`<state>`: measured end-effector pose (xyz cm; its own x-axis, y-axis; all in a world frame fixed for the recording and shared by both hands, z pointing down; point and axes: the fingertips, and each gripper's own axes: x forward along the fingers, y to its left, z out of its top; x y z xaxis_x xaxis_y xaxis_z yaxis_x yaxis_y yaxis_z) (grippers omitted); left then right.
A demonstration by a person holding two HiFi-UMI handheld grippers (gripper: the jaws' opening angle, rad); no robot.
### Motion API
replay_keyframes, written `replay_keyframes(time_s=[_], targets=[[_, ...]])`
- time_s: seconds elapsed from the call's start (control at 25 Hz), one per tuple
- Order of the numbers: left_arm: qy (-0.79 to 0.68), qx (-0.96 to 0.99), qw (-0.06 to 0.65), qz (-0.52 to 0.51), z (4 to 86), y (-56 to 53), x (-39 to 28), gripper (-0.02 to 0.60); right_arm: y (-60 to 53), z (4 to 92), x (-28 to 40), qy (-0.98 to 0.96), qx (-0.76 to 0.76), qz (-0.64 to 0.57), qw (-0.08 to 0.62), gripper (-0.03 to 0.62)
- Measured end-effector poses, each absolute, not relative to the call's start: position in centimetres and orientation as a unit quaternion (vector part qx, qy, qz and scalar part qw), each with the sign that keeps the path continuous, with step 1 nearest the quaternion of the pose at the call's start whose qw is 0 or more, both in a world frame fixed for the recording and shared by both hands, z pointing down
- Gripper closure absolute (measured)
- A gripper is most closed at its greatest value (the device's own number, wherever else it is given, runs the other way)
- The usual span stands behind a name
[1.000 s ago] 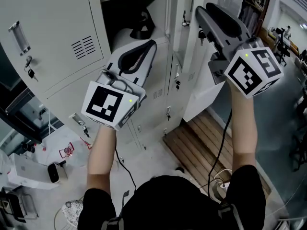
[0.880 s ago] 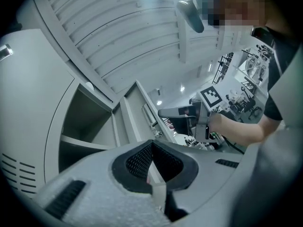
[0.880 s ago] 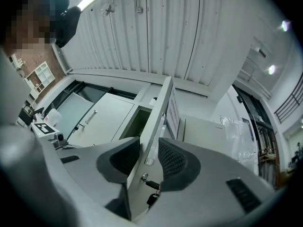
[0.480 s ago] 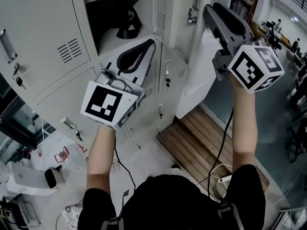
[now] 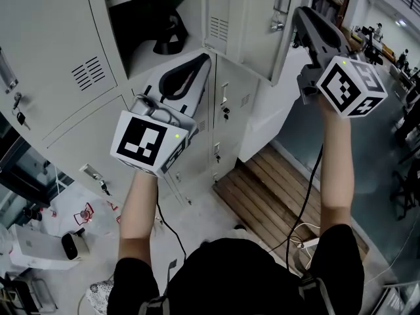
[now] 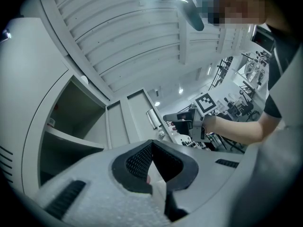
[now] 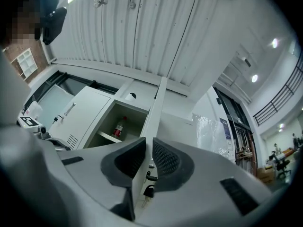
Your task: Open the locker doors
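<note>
Since a second ago the right gripper has gone to the right, and the door has swung that way with it, so it stands wider open. Its jaws have just been closing. In the right gripper view the right gripper has the thin edge of the door between its two pads, and they pinch it. Keys hang from the lock just under the jaws.

Left of that door a locker is open, with a dark thing on its shelf. A bottle with a red cap shows inside it in the right gripper view. Further left is another door, also swung open.

The left gripper is in front of the lockers, lower than the right one and well apart from it. It has hardly moved. In its own view the left gripper has its jaw tips pressed together with nothing held.

Wood planks lie on the floor below
</note>
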<state>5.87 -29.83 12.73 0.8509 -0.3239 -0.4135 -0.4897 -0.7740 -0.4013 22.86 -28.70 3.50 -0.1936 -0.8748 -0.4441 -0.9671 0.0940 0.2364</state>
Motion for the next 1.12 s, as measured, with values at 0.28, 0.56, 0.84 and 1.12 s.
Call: replay_keyframes(time_s=[0.28,0.56,0.84,1.12], targets=[[0.223,-0.927,0.257,0.159,12.7,-29.8,6.1,0.563,-29.5,3.4,25.2,0.706,-0.658,0.243,0.096,0.586],[0.229,-0.926,0.255,0.157,12.7,-30.2,5.8,0.565,-30.4,3.4,26.7,0.679,-0.684,0.249,0.098,0.589],[0.235,-0.927,0.252,0.149,13.2,-30.0,4.8,0.565,-30.7,3.5,27.7,0.658,-0.702,0.251,0.109,0.589],[0.242,-0.925,0.255,0.144,13.3,-28.8,3.8,0.563,-30.9,3.5,28.3,0.646,-0.711,0.259,0.101,0.589]])
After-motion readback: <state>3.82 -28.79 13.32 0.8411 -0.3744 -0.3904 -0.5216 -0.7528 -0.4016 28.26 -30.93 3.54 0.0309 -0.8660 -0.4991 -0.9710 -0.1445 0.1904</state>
